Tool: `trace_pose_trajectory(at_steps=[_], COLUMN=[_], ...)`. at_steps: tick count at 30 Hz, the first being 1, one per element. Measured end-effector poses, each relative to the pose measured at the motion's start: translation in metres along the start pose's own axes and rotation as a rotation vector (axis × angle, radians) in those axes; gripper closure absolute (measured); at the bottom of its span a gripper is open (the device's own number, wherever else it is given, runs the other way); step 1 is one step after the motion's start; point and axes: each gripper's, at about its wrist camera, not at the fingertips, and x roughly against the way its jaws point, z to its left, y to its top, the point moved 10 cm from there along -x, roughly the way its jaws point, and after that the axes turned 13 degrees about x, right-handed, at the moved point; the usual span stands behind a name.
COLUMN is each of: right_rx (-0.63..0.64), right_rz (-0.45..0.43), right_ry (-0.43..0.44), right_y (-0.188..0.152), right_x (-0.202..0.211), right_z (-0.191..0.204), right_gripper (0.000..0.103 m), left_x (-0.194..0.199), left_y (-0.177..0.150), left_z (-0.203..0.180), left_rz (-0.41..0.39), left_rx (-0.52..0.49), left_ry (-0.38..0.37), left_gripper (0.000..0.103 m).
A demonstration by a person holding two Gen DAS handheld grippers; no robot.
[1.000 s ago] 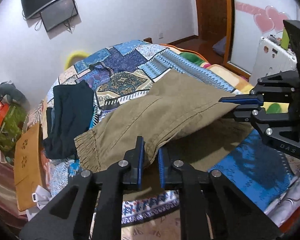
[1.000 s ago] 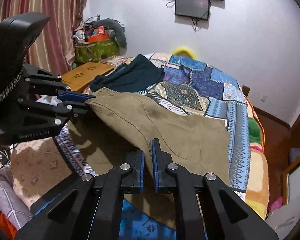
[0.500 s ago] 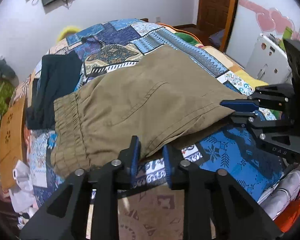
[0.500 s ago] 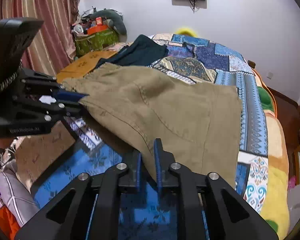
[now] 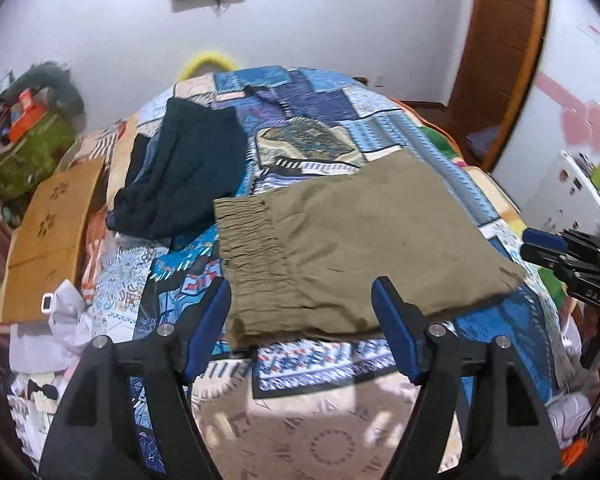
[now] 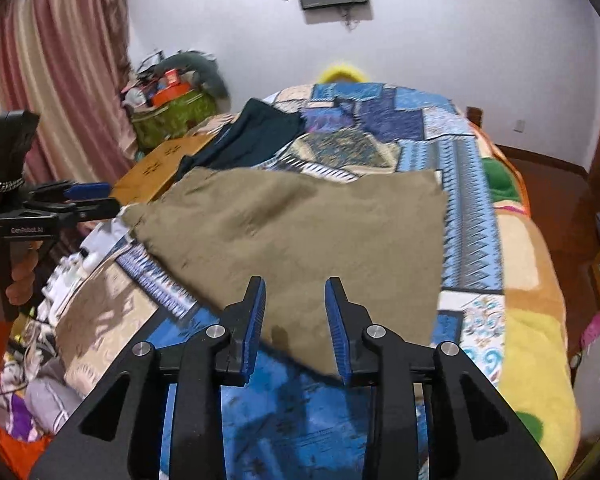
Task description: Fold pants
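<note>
The olive-brown pants [image 5: 364, 248] lie folded flat on the patchwork bed cover, elastic waistband toward the left in the left wrist view; they also show in the right wrist view [image 6: 300, 240]. My left gripper [image 5: 302, 312] is open and empty, its jaws wide apart just in front of the pants' near edge. My right gripper [image 6: 295, 312] is open and empty, its blue pads over the near edge of the pants. Each gripper appears in the other's view, the right one [image 5: 548, 242] and the left one [image 6: 88, 196], both beside the pants.
A dark teal garment [image 5: 184, 172] lies behind the pants on the bed cover [image 5: 308, 116]. A wooden board [image 5: 48, 236] and a green bag [image 5: 24, 152] sit at the left. White cloth [image 5: 64, 312] lies at the bed's left edge. A white cabinet [image 5: 568, 196] stands right.
Both grippers carried the pants' edge forward and down onto the bed, then opened and let go. The pants now lie flat, folded over.
</note>
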Motion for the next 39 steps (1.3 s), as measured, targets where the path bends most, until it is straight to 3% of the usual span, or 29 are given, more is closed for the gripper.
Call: trace_pose_trajectory(at_steps=[3,7,9,13,15,16,18,20,25,26,28,30,32,37,39], right_rx=[-0.017,-0.036,-0.057,-0.065,-0.056,-0.05,-0.043,-0.05,-0.062,-0.065,-0.078,-0.088,-0.086,-0.121,-0.129], right_rz=[-0.001,0.007,0.014,0.047,0.072,0.086,0.112,0.104,0.133,0.141,0.155,0.163,0.175,0.171,0.168], right_ry=[-0.006,0.01,0.025,0.051,0.067,0.068,0.072,0.067,0.051,0.042,0.027,0.004,-0.038,-0.051,-0.048], right_y=[0.004,0.006,0.006,0.003,-0.001,-0.004,-0.011,-0.016,-0.031,-0.036,-0.046,-0.053,-0.06,-0.069,-0.07], right_x=[-0.005,-0.018,-0.026,-0.046,-0.055,-0.06,-0.068,-0.067,-0.06,-0.058,-0.054,-0.049,-0.045,-0.036,-0.034], right_z=[-0.002,-0.001,0.002,0.015,0.021,0.023,0.025,0.023,0.008,0.003,-0.005,-0.012,-0.02,-0.03,-0.03], right_gripper=[0.075,0.074,0.074,0.074,0.074,0.074,0.074,0.07,0.069,0.069,0.069,0.069,0.069,0.069,0.069], left_x=[-0.02,-0.052,-0.057,-0.052,-0.048,-0.045,-0.042,-0.041,-0.049,-0.048,-0.043,-0.037,-0.033,-0.054,-0.067], left_y=[-0.002,-0.019,-0.024,-0.019,-0.015,-0.013,-0.008,-0.005,-0.017,-0.018,-0.016,-0.01,-0.006,-0.014,-0.023], left_z=[0.01,0.016,0.015,0.014,0.018,0.02,0.028,0.043,0.064,0.065,0.067,0.063,0.054,0.035,0.034], left_rz=[0.046,0.16,0.161,0.105,0.075,0.066,0.05,0.04,0.096,0.093,0.079,0.055,0.042,0.092,0.134], left_rx=[0.034,0.091,0.107,0.098,0.08,0.08,0.09,0.113,0.18,0.183,0.188,0.192,0.193,0.112,0.135], left_ry=[0.022,0.014,0.005,0.022,0.052,0.053,0.069,0.101,0.084,0.088,0.111,0.094,0.046,0.072,0.062], left_gripper=[0.016,0.016,0.017,0.035,0.052,0.054,0.075,0.077,0.077,0.076,0.063,0.03,0.02,0.018,0.02])
